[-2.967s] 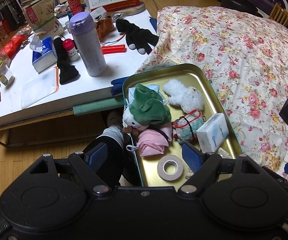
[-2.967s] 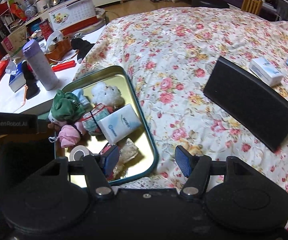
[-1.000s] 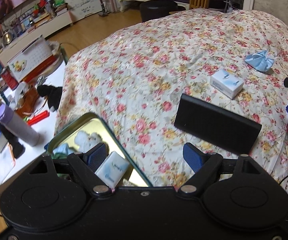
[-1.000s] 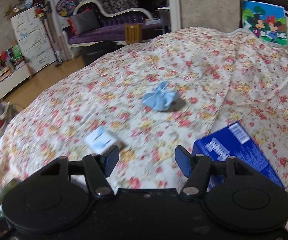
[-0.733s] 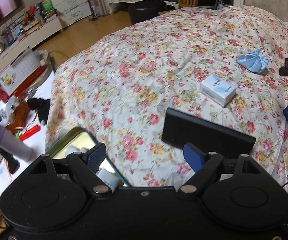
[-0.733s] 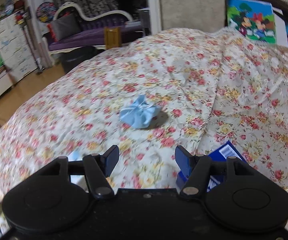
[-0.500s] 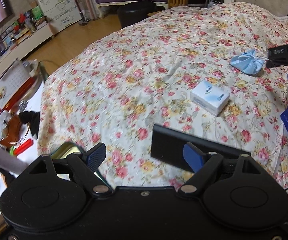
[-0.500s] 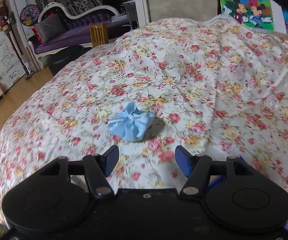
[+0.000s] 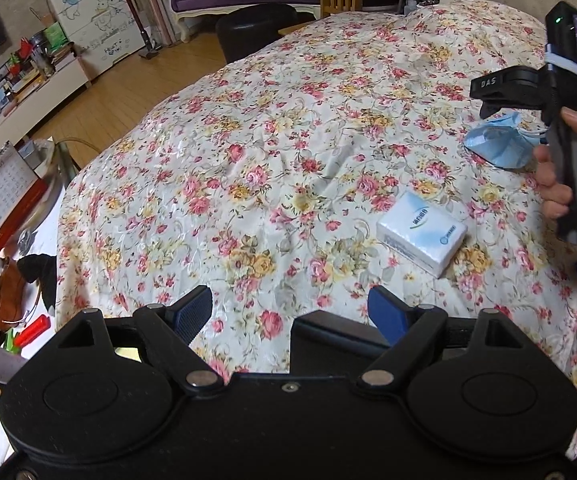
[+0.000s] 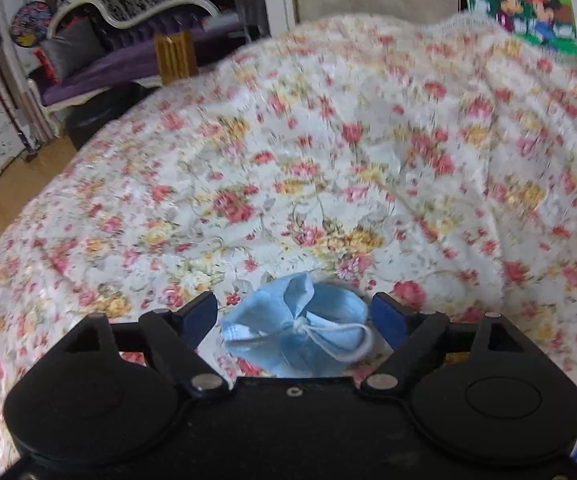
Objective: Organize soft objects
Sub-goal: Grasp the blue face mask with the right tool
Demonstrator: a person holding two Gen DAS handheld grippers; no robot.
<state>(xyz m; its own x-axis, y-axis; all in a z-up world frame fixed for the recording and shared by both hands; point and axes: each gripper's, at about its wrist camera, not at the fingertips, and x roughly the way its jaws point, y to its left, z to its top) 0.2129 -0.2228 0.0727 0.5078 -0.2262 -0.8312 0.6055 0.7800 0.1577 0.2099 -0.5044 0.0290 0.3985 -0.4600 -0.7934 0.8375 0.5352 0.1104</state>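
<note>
Right wrist view: we see the crumpled blue face mask (image 10: 296,330) on the floral bedspread (image 10: 328,160), lying between the spread-apart fingers of our right gripper (image 10: 294,316), long axis across them. Our left gripper (image 9: 290,312), also spread and empty, is well apart, nearer the tissue pack (image 9: 422,234).

Crumpled mask (image 10: 296,332) lies on the bedspread (image 10: 328,160) between the right gripper (image 10: 294,320) fingers

Both grippers (image 9: 290,312) (image 10: 294,314) agape.

One blue face mask (image 10: 296,328), one white tissue pack (image 9: 422,234), one black case (image 9: 328,344).
</note>
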